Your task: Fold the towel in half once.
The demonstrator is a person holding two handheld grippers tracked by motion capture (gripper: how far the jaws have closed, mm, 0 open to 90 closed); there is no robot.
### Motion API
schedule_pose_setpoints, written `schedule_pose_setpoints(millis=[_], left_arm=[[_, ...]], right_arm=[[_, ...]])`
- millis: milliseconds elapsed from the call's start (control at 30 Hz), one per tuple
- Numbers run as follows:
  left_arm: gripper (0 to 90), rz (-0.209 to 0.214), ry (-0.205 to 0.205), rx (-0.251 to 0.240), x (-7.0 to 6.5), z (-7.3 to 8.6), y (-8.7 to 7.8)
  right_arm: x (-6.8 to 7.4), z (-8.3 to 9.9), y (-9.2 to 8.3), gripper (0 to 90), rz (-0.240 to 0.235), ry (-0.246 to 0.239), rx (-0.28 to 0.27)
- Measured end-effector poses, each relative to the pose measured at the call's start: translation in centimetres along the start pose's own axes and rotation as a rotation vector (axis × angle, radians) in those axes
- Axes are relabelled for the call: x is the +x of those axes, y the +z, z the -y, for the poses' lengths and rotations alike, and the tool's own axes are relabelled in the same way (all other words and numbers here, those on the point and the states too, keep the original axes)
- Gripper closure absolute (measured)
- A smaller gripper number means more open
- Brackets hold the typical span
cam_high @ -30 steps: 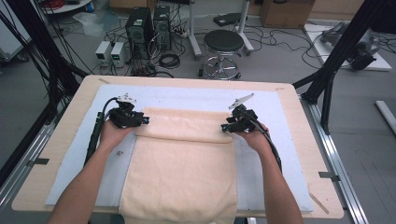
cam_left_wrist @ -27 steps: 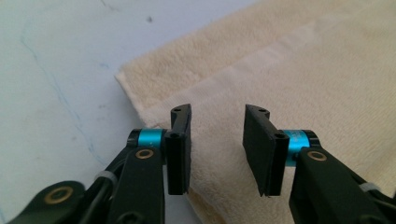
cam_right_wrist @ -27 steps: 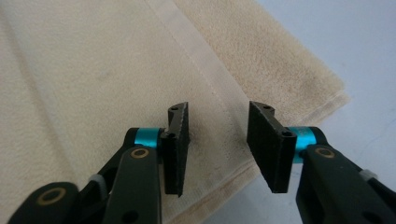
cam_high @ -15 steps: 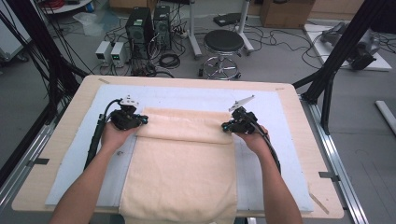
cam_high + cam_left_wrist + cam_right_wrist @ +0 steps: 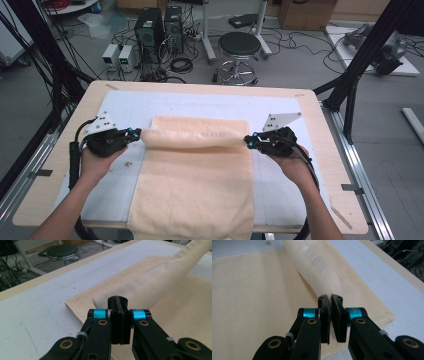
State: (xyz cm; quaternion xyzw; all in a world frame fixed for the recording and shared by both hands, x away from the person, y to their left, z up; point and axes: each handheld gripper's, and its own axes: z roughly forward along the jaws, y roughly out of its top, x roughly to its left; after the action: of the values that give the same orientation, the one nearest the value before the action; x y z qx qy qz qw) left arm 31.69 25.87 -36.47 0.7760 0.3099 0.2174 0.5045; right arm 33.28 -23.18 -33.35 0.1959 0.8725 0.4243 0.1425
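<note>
Towel (image 5: 195, 185), peach-coloured, lies spread on the white mat (image 5: 125, 110) of the wooden table (image 5: 60, 150), its near end hanging over the table's front edge and its far part lifted into a fold stretched between both grippers. Left gripper (image 5: 136, 134) has just closed its jaws and pinches the fold's left end; the right gripper (image 5: 248, 142) has just closed too and clamps the right end. Beyond the table stand computer towers (image 5: 157, 25) and a round black stool (image 5: 239, 47) on the cable-strewn floor.
</note>
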Motion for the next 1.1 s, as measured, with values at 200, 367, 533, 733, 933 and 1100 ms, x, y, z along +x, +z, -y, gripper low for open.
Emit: schedule_pose_setpoints(millis=[200,367,533,733,933,1100], left_arm=[[89.4,0.080,0.033,0.063,-1.9,2.4,-0.4],[70.3,0.199,0.049,0.176,-3.1,4.0,2.5],[66.6,0.261,0.098,0.284,-3.8,5.0,4.1],[71.7,0.251,0.141,0.299,-4.7,6.0,4.6],[86.5,0.218,0.127,0.287,-4.9,5.5,4.4],[86.7,0.185,0.120,0.192,-4.6,3.7,2.1]], right_arm=[[2.8,1.9,0.3,85.8,-0.033,-0.034,0.067],[2.7,4.7,1.9,85.7,-0.046,0.029,0.101],[2.4,6.0,2.0,85.6,-0.045,0.061,0.094],[2.6,6.4,2.3,85.6,-0.040,0.061,0.088],[2.7,7.1,2.5,85.6,-0.042,0.084,0.073],[3.1,6.3,1.6,85.6,-0.045,0.073,0.030]])
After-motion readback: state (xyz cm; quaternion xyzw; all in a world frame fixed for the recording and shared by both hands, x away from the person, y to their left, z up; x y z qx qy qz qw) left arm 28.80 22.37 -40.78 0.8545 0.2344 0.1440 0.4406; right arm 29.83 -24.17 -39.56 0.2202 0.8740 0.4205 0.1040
